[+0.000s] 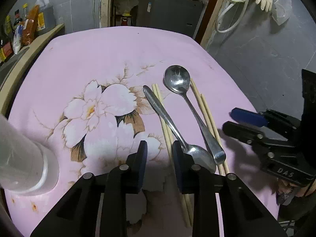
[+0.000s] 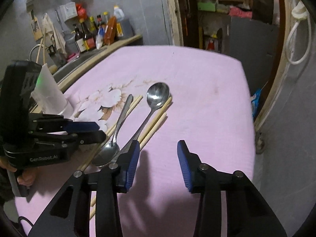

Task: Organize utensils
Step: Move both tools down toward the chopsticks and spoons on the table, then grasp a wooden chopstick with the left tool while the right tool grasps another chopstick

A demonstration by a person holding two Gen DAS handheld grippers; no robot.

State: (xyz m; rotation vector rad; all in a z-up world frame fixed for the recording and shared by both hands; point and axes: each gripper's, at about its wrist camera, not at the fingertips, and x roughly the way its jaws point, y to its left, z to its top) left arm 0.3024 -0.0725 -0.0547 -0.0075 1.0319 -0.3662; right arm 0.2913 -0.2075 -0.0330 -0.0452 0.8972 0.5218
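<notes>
**While both grippers hover, nothing is lifted yet**

While two spoons (image 1: 178, 83) and two pairs of chopsticks (image 1: 206, 110) lie side by side on the pink-covered bench (image 1: 98, 49), the left gripper (image 1: 160, 152) hangs over the nearer spoon's bowl (image 1: 199, 154), jaws partly apart and empty. The right gripper (image 2: 158, 152) — also part-open, holding nothing — sits beside the handles. Approach step, I judge — next comes lowering onto one utensil and closing. A white cup (image 1: 25, 158) stands nearby.
</notes>
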